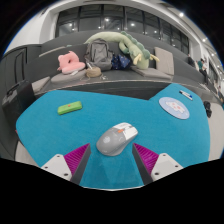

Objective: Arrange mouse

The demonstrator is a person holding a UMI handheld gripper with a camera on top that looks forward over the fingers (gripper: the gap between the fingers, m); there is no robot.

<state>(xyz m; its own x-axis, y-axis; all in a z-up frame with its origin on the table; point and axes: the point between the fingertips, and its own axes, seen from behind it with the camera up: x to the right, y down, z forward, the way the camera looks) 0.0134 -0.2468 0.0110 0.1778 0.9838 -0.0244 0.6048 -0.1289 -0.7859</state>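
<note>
Gripper view: gripper [110, 158] jaws spread wide, holding nothing; grey-white rounded computer mouse [118, 138] sits between and just ahead of the pink pads [78, 157]. Risk: smooth domed shell probably squirts out under an off-centre squeeze. Teal table mat [60, 135], small green block [69, 107], round blue-white disc [174, 107]; cluttered office shelf behind.

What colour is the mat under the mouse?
Teal blue mat, under the grey-and-white mouse between the open jaws; shown in the gripper view.

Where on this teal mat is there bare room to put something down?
Bare teal mat lies between the small green block and the grey computer mouse, and between mouse and round white-blue disc. It's crowded at the open tool, with the mouse between its fingers.
</note>
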